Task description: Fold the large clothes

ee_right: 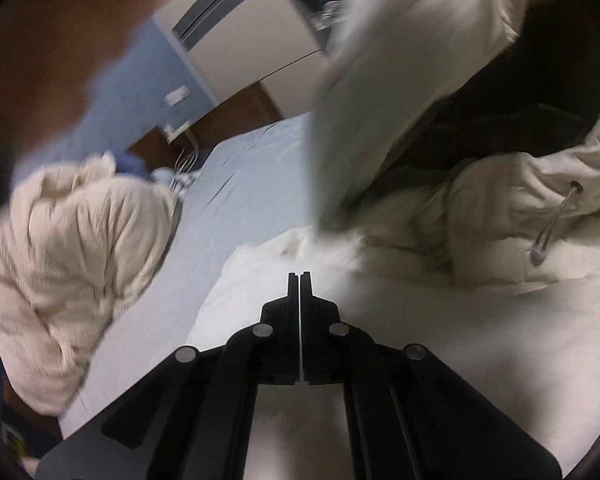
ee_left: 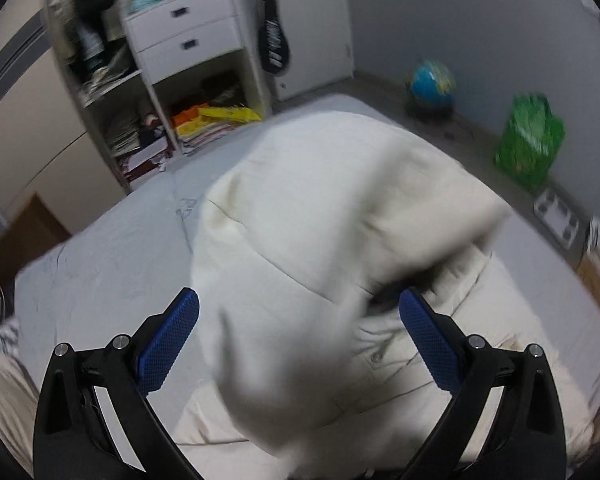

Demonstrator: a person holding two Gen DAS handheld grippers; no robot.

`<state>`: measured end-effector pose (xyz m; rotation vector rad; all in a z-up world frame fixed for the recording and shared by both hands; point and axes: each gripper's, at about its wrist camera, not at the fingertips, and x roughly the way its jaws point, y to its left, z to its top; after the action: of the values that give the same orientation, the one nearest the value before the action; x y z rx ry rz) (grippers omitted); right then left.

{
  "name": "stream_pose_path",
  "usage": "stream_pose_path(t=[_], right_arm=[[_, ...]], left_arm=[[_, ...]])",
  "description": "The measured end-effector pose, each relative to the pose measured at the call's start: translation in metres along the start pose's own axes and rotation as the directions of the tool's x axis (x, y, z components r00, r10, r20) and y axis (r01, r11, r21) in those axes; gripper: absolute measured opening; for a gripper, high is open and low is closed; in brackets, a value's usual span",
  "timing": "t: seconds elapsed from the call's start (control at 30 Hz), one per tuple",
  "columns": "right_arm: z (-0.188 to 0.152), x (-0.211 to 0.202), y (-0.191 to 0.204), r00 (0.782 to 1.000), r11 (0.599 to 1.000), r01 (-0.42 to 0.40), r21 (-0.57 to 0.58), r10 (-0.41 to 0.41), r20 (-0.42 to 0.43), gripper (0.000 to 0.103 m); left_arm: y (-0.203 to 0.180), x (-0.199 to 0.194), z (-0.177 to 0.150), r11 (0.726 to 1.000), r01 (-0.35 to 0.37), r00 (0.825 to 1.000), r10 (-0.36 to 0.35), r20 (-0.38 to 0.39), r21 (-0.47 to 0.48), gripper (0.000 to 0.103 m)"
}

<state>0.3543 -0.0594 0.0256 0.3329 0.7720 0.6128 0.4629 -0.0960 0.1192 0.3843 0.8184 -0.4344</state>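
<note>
A large cream puffer jacket point(ee_left: 340, 208) lies bunched on the bed's pale blue sheet point(ee_left: 112, 248). A blurred fold of it hangs in front of my left gripper point(ee_left: 299, 296). That gripper is open, its blue pads point(ee_left: 168, 344) wide apart and pressing on nothing. In the right wrist view the jacket point(ee_right: 440, 320) spreads under my right gripper point(ee_right: 299, 277), which is shut with nothing visible between its black fingers. A blurred part of the jacket point(ee_right: 380, 80) hangs above. A drawstring toggle point(ee_right: 552, 220) lies on the jacket at the right.
A crumpled cream ribbed cloth point(ee_right: 72, 260) sits at the bed's left edge. Beyond the bed stand open wardrobe shelves point(ee_left: 204, 120) with stacked clothes and white drawers point(ee_left: 188, 28). A globe point(ee_left: 432, 84) and a green bag point(ee_left: 528, 140) stand on the floor by the wall.
</note>
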Motion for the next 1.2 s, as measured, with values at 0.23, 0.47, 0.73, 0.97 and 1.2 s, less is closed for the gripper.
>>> stream_pose_path(t=[0.23,0.47,0.73,0.97,1.2], right_arm=[[-0.001,-0.008,-0.023,1.0,0.991,-0.005,0.132,0.006,-0.004,0.0],[0.063,-0.055,-0.1,0.982,0.97,0.177,0.165,-0.184,0.029,0.069],[0.18,-0.01,-0.161,0.891,0.894,0.447,-0.03,-0.448,-0.072,0.072],[0.223,0.068,-0.183,0.792,0.826,0.529,-0.193,-0.562,-0.238,0.06],[0.226,0.051,-0.196,0.862,0.879,0.474,-0.061,-0.477,-0.174,0.008]], left_arm=[[0.054,0.058,-0.008,0.976,-0.009,0.981,-0.034,-0.19,-0.219,0.008],[0.071,0.077,-0.011,0.972,-0.139,0.981,0.11,-0.158,-0.187,0.097],[0.062,0.148,-0.005,0.967,-0.251,0.941,0.235,-0.245,-0.038,0.096],[0.091,0.202,-0.005,0.964,-0.235,0.919,0.179,-0.352,-0.124,0.026],[0.121,0.174,-0.023,0.94,-0.159,0.973,0.097,-0.209,-0.303,0.009]])
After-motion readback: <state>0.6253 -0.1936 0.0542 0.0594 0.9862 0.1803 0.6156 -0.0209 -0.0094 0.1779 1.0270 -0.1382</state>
